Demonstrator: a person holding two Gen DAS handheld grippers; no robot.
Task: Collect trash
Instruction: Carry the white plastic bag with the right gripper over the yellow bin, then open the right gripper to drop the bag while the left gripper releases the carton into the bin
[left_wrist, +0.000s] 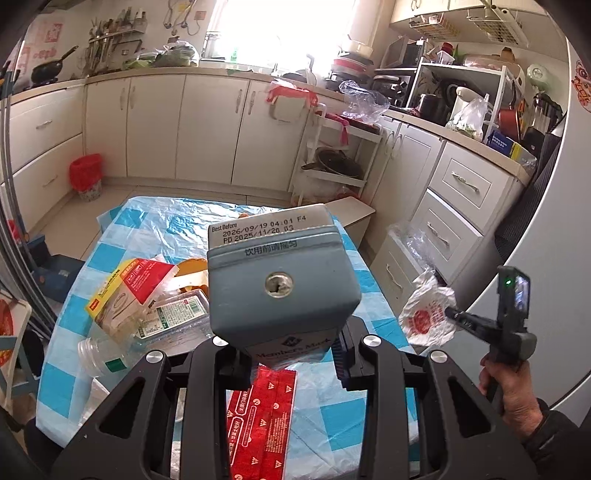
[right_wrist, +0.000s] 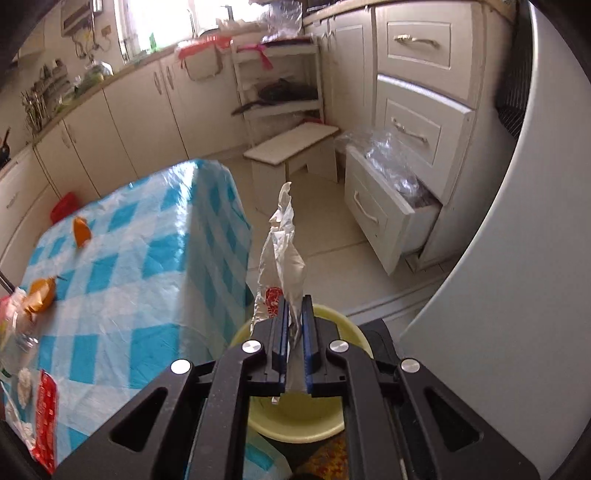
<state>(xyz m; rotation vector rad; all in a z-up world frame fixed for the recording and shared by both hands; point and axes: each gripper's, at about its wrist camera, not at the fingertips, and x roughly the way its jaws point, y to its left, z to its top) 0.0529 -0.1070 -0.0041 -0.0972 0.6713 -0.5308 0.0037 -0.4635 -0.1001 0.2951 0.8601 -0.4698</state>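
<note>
Kitchen cupboards and an open drawer (right_wrist: 391, 218) ring a small bench (left_wrist: 155, 229) covered by a blue-and-white checked cloth. A grey-blue drink carton (left_wrist: 280, 273) is held by the left claw (left_wrist: 291, 354), its jaws set partway and pressed on the carton's sides, lifted clear of the bench. A crumpled white plastic bag with a red print (right_wrist: 280, 266) is pinched by the right claw (right_wrist: 295, 325), whose jaws are nearly closed on it; it is held off the bench edge, above a pale yellow bowl (right_wrist: 295, 417). More rubbish lies on the cloth: a red wrapper (left_wrist: 262, 417), an empty clear bottle (left_wrist: 107, 354), a yellow-and-red packet (left_wrist: 125, 291) and orange peel (right_wrist: 80, 230).

The step in hand is judged to be the gathering stage, with both pieces already picked up. Next, a container must be settled on; a red-lined bin (left_wrist: 86, 177) stands on the floor by the far cupboards. The carton is rigid, but the bag is limp and could slip.
</note>
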